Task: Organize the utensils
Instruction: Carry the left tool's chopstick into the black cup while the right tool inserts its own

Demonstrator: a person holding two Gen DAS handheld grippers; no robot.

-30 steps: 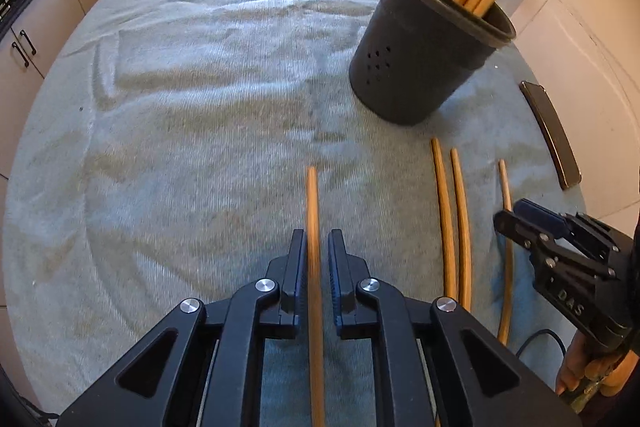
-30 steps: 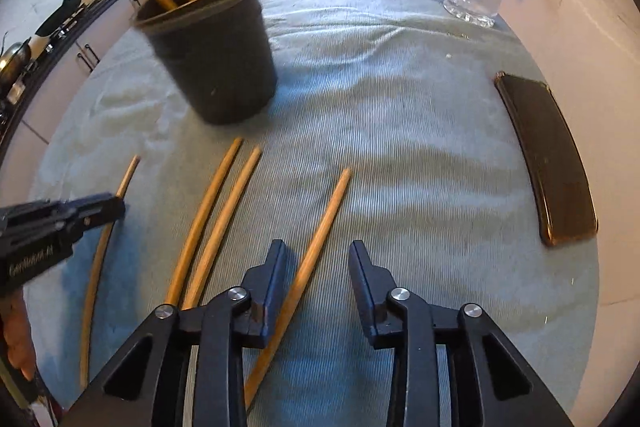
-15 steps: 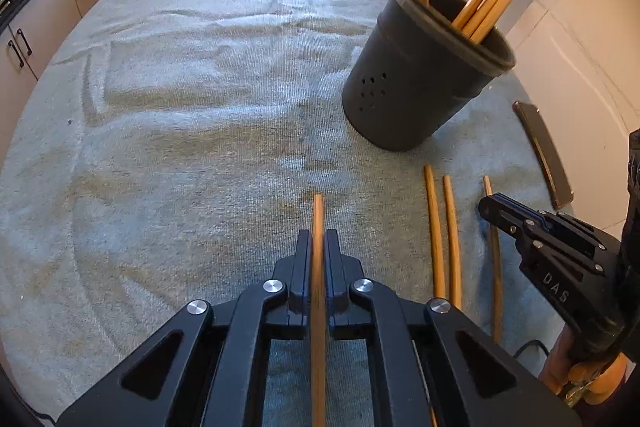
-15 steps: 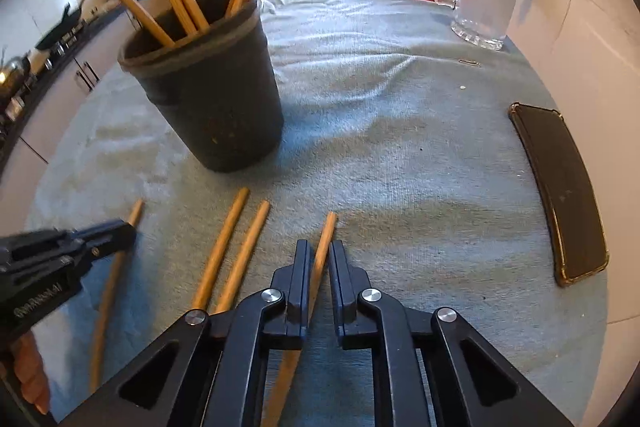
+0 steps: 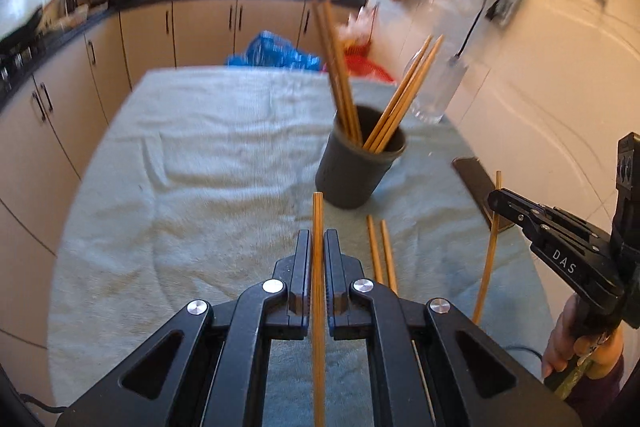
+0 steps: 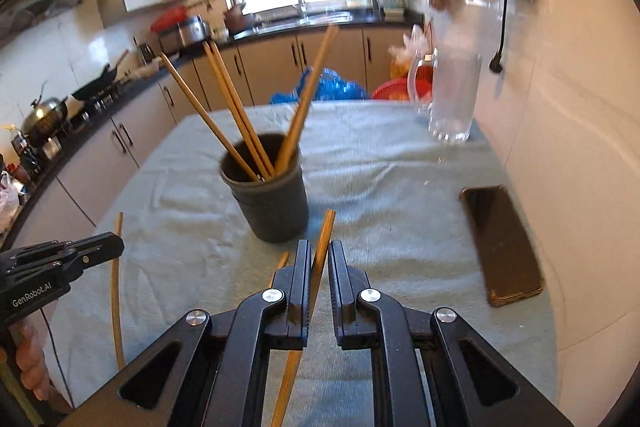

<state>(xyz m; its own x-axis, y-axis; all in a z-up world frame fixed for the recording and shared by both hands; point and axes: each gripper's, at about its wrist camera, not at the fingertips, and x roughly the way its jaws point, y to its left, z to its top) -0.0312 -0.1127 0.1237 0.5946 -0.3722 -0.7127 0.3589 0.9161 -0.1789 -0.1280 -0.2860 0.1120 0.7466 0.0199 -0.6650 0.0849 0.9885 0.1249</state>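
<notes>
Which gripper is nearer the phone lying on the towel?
Right. The right gripper, shut on a chopstick, hangs just left of the phone. The left gripper, shut on another chopstick, sits farther left.

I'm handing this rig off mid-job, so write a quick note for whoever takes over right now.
Left gripper: shut on one chopstick.
Right gripper: shut on another chopstick. Both are held above the towel.
Dark holder stands mid-table with several chopsticks already in it.
Done: those in the holder.
Left: drop in the two held sticks, then collect the loose pair lying on the towel.
The phone and glass jug are not part of the job.
</notes>
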